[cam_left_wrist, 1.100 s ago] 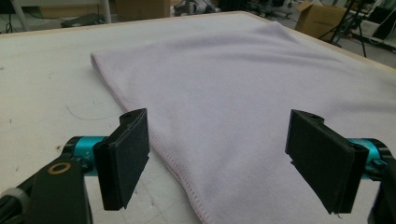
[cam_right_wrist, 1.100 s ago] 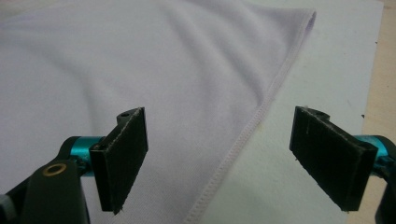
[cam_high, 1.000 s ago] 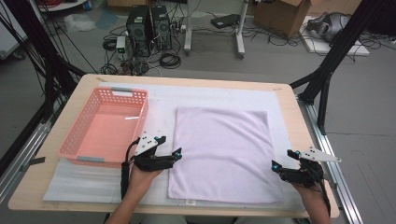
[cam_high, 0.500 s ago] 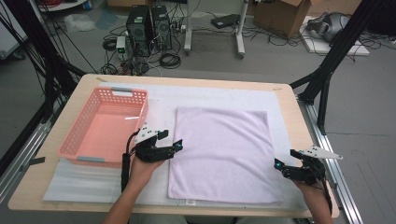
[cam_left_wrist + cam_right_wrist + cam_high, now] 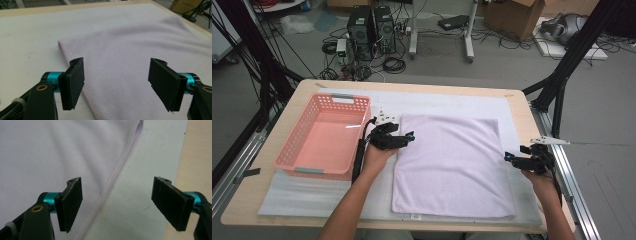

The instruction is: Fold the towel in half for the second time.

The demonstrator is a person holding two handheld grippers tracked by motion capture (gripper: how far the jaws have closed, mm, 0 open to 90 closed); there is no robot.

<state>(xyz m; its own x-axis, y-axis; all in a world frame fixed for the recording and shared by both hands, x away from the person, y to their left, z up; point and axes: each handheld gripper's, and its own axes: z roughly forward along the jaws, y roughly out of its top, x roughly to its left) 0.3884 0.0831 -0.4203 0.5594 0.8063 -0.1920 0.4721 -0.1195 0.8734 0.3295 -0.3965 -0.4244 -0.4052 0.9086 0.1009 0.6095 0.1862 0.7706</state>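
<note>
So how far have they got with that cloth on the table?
Barely started. The pale lilac towel lies spread flat, unfolded, and the pink plastic basket beside it holds nothing. Right now the left claw and right claw sit open at opposite side hems, their jaws having just been closing, gripping nothing yet. Grasping, probably folding, remains.

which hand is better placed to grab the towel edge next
Left. The left gripper is already at the towel with the hem between its open jaws near the far corner; the right gripper sits just off the right hem.
</note>
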